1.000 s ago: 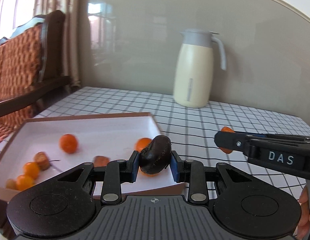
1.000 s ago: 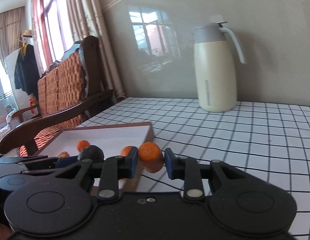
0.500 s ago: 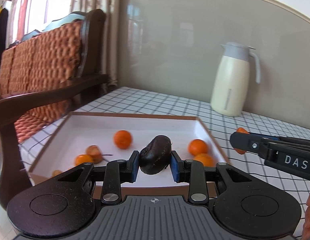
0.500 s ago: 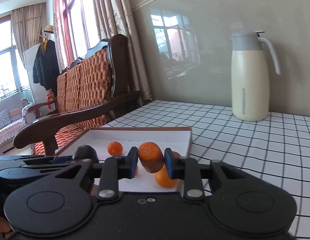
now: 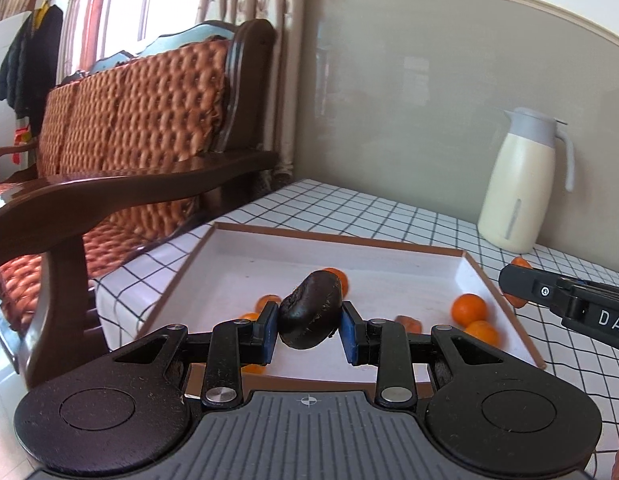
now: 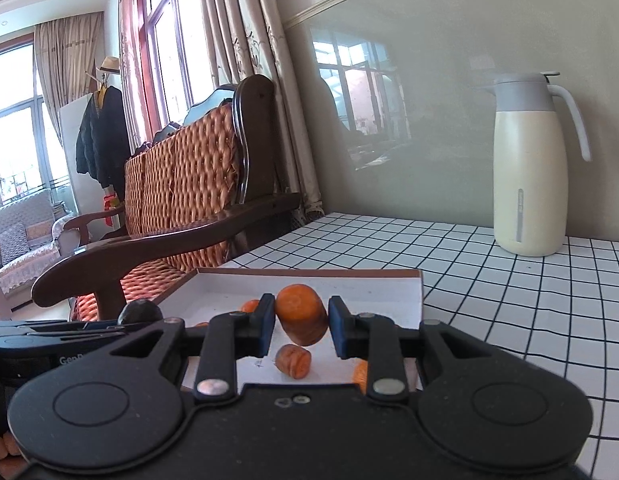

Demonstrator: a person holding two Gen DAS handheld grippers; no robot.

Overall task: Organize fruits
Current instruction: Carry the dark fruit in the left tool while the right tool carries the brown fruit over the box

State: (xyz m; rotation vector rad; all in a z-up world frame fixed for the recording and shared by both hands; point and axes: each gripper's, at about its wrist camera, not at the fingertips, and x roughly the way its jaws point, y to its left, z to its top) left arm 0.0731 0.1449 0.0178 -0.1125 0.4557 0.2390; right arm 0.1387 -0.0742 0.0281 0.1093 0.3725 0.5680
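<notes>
Both grippers are loaded and hang over the white tray (image 5: 245, 258). Left gripper (image 5: 309, 330) is clenched on a dark, wrinkled fruit (image 5: 311, 314), its blue pads (image 5: 270, 330) pressing the fruit from either side above the near part of the tray. Right gripper (image 6: 301, 326) is clamped tight on an orange fruit piece (image 6: 302, 318) with a flat cut face, held above the tray's near right corner; in the left wrist view it (image 5: 565, 304) reaches in from the right, just beside the tray's right rim.

Inside the brown-edged tray lie several small oranges (image 5: 469, 310), two close to the right wall and others partly hidden behind the left gripper, plus another cut orange piece (image 6: 294, 360) below the right gripper.

That tray sits at the left edge of the worktop (image 6: 509, 280), which is covered by a white cloth with a black grid. A cream jug (image 6: 529, 172) with a grey lid stands upright at the far edge against the wall, well apart from the tray. A wooden bench (image 5: 129, 140) with a woven back stands beside the worktop's left edge.
</notes>
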